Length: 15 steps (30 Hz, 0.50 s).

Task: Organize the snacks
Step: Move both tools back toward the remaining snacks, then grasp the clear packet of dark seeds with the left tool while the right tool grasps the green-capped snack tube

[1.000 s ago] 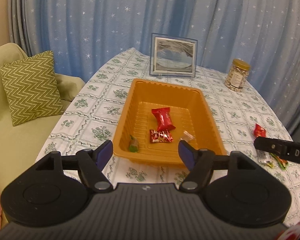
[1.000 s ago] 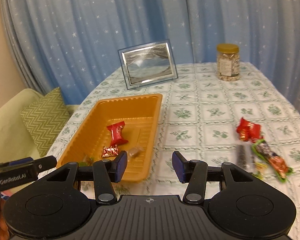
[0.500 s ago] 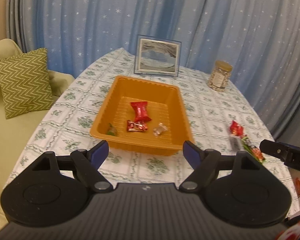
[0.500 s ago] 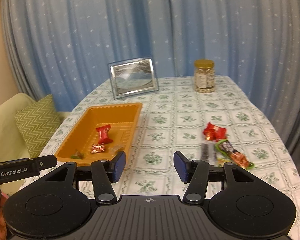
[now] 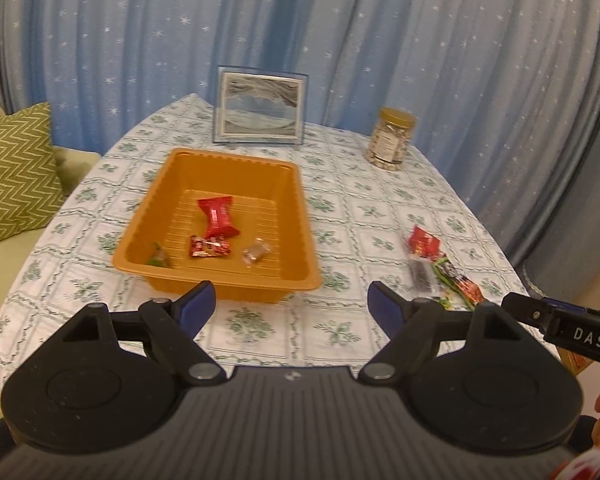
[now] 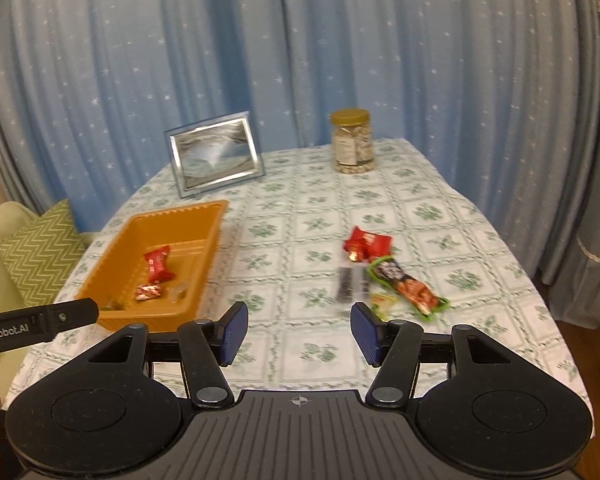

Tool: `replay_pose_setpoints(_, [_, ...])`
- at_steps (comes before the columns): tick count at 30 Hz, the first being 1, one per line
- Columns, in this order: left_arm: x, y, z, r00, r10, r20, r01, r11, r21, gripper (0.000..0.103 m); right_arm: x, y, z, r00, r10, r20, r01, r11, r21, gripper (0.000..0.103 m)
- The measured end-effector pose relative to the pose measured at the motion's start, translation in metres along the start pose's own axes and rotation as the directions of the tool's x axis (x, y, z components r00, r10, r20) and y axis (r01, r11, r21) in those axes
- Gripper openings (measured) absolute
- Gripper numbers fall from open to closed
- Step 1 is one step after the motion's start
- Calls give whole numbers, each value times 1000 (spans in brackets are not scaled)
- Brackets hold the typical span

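Starry curtain behind bench (image 5: 340,320). Tray (image 5: 296,184) holds four snacks (image 5: 216,220); loose snacks (image 6: 380,268) remain right of it. Left gripper (image 5: 290,306), right gripper (image 6: 298,330) both empty, jaws just opening.

Home living room. Floral-check tablecloth (image 5: 340,208) over table, star-print blue curtains (image 5: 340,40) behind, green sofa (image 6: 0,240) with zigzag cushion (image 5: 12,176) alongside. Framed picture (image 5: 260,106) and nut jar (image 6: 352,142) standing on table.

Orange tray (image 5: 300,200) holds four snacks (image 5: 216,222); others (image 6: 384,268) lie beside.
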<state>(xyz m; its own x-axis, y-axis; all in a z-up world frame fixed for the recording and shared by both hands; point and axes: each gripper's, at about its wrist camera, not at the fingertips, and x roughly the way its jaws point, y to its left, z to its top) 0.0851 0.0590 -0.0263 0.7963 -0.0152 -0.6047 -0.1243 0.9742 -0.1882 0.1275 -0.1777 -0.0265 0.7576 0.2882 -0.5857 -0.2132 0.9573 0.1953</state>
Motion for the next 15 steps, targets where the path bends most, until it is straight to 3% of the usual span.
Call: replay_pose_setpoints(15, [36,-68,4,993,-113,-32,116,988,101,83,13,-67,7,994,-110,-6,110,992,59,57])
